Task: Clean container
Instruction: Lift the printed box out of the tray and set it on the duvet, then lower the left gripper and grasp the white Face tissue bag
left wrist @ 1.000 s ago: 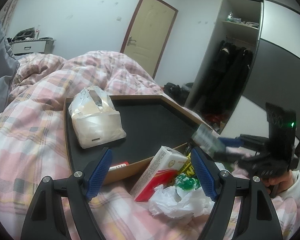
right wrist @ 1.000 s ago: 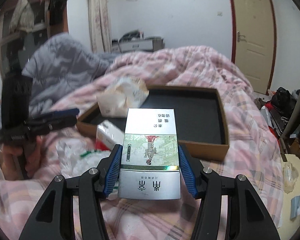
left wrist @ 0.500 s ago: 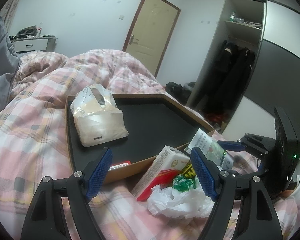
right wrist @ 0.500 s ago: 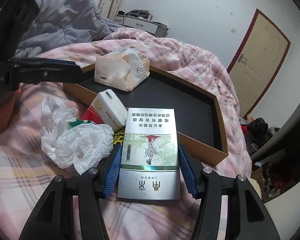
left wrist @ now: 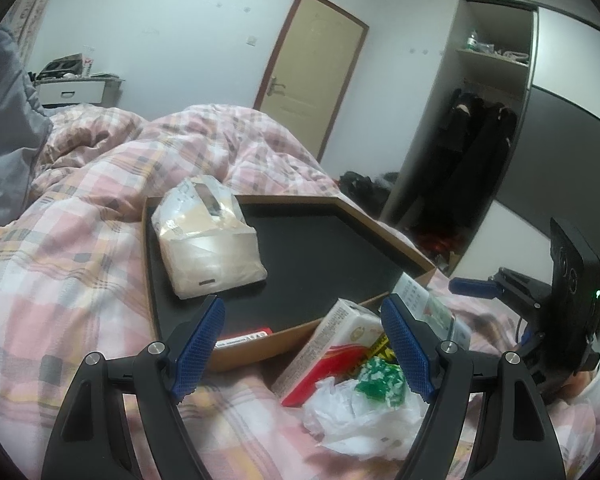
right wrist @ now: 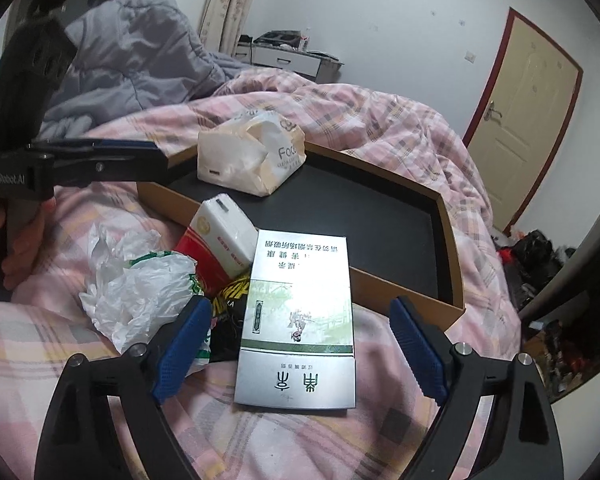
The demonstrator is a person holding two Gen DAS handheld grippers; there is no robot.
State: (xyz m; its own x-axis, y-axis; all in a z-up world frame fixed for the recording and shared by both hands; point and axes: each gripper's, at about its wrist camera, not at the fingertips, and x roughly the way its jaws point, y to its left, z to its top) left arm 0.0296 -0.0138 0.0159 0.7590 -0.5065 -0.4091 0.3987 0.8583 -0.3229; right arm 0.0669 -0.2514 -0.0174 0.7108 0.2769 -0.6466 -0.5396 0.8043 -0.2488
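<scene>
A brown cardboard tray [right wrist: 404, 280] with a black floor lies on a pink plaid duvet. A white tissue pack [right wrist: 252, 156] sits in its far corner. My right gripper [right wrist: 299, 312] is opening, and a flat silver and green box [right wrist: 300, 280] lies between its pads untouched, resting on the duvet with its far end at the tray's front wall. In the left wrist view, my left gripper [left wrist: 302, 340] stands open and empty before the tray [left wrist: 244, 354], near the tissue pack [left wrist: 208, 248]. The silver box [left wrist: 428, 304] shows at the right.
Outside the tray's front wall lie a red and white carton [right wrist: 216, 244], a crumpled white plastic bag [right wrist: 140, 292] and a black and yellow packet [right wrist: 230, 296]. A small red and white item [left wrist: 244, 338] lies inside the tray. A grey jacket [right wrist: 140, 48] is heaped behind.
The right gripper's jaws have spread away from the silver box, which now lies free on the duvet. That gripper also tipped down toward the pile. The left gripper has stayed put.
</scene>
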